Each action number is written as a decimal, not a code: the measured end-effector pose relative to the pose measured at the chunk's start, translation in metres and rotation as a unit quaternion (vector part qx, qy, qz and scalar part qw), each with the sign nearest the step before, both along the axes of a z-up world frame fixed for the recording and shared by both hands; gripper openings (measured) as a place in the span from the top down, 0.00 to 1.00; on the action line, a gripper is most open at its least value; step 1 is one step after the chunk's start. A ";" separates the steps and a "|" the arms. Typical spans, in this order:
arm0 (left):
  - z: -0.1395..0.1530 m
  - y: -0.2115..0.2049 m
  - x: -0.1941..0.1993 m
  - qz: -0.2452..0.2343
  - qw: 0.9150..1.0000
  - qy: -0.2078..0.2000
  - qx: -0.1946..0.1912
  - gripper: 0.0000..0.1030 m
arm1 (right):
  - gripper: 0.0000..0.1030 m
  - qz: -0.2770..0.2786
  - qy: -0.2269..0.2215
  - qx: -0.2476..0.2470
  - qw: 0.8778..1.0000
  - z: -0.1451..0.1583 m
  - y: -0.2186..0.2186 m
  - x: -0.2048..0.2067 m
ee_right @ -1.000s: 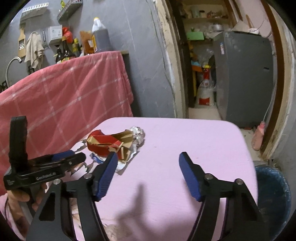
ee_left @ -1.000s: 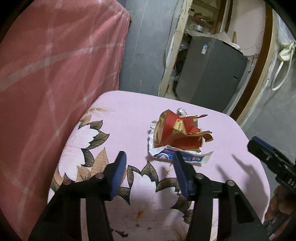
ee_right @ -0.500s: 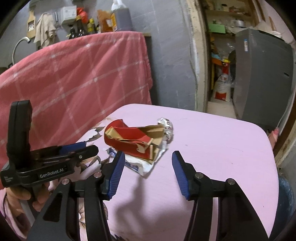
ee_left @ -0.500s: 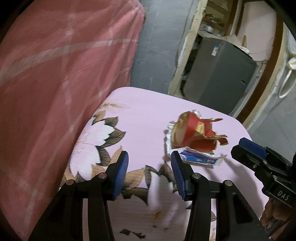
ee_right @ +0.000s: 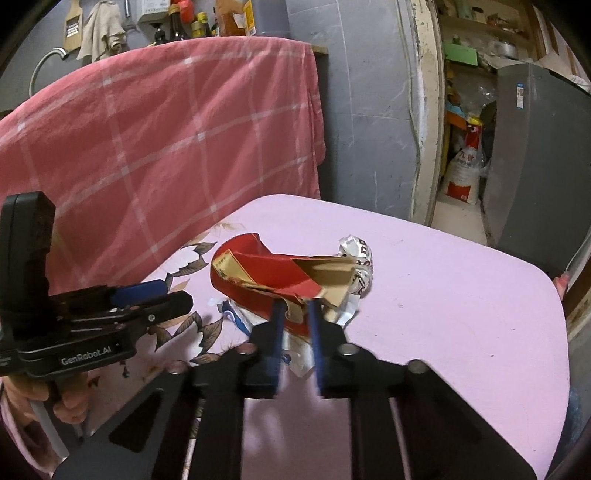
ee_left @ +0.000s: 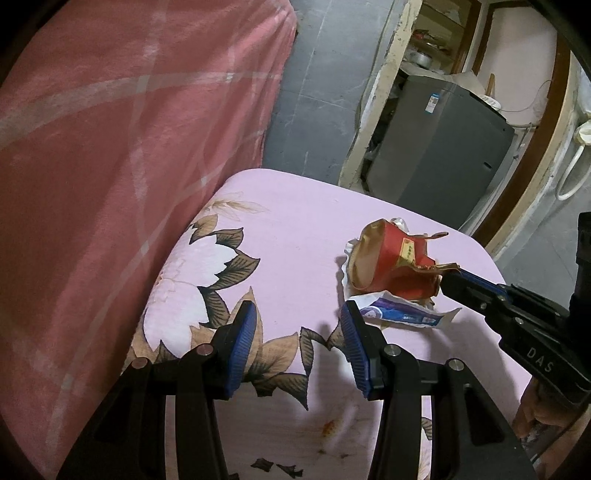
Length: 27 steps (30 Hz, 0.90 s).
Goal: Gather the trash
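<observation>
A torn red and brown cardboard box (ee_left: 391, 262) lies on the pink floral cloth of the table (ee_left: 295, 236), on top of a white and blue wrapper (ee_left: 399, 314). A crumpled silver wrapper (ee_right: 358, 258) lies just behind it. My right gripper (ee_right: 295, 314) has its jaws narrowed around the near torn edge of the red box (ee_right: 273, 277); it also shows in the left wrist view (ee_left: 448, 280) at that edge. My left gripper (ee_left: 295, 332) is open and empty above the cloth, left of the trash.
A pink checked cloth (ee_right: 166, 140) hangs over something at the table's left and back. A grey fridge (ee_left: 436, 147) stands past the doorway behind the table. Bottles (ee_right: 207, 22) stand on a shelf behind the cloth.
My right gripper has moved forward to the red box and its jaws have narrowed from wide open to a small gap around the box's edge. My left gripper has shifted a little left, staying open.
</observation>
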<state>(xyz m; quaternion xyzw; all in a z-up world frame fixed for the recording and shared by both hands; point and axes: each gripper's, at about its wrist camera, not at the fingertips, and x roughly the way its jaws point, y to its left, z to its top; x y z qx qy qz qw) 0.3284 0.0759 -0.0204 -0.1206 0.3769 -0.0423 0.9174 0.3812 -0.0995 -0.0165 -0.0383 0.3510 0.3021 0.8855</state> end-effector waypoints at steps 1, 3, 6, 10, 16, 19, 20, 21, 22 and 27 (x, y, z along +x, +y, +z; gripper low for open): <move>0.000 0.000 0.000 -0.001 1.000 -0.001 -0.001 0.60 | 0.95 -0.001 -0.001 0.006 1.000 0.000 -0.002 -0.001; 0.000 -0.002 0.000 -0.005 1.000 -0.002 -0.004 0.60 | 0.96 -0.008 -0.005 0.010 1.000 0.001 -0.005 -0.003; 0.001 -0.003 0.000 -0.015 1.000 -0.004 -0.008 0.60 | 0.97 -0.026 -0.012 0.020 0.999 0.001 -0.015 -0.006; 0.002 -0.010 0.000 -0.031 0.999 -0.004 -0.012 0.60 | 0.97 -0.056 -0.022 0.030 0.998 0.005 -0.037 -0.013; 0.002 -0.026 0.008 -0.055 0.998 0.001 -0.010 0.59 | 0.97 -0.094 -0.034 0.024 0.995 0.006 -0.072 -0.021; -0.001 -0.032 0.018 -0.066 0.998 0.016 -0.003 0.59 | 0.97 -0.099 -0.027 0.039 0.994 0.004 -0.084 -0.023; -0.003 -0.032 0.021 -0.068 0.997 0.022 -0.004 0.59 | 0.97 -0.098 -0.029 0.045 0.994 0.005 -0.086 -0.024; -0.003 -0.033 0.023 -0.068 0.997 0.025 -0.007 0.59 | 0.96 -0.093 -0.031 0.052 0.994 0.005 -0.087 -0.025; -0.004 -0.032 0.025 -0.069 0.997 0.027 -0.010 0.59 | 0.95 -0.089 -0.031 0.055 0.994 0.006 -0.088 -0.025; 0.000 -0.031 0.025 -0.070 0.997 0.017 -0.008 0.59 | 0.71 -0.057 -0.034 0.048 0.997 0.010 -0.077 -0.024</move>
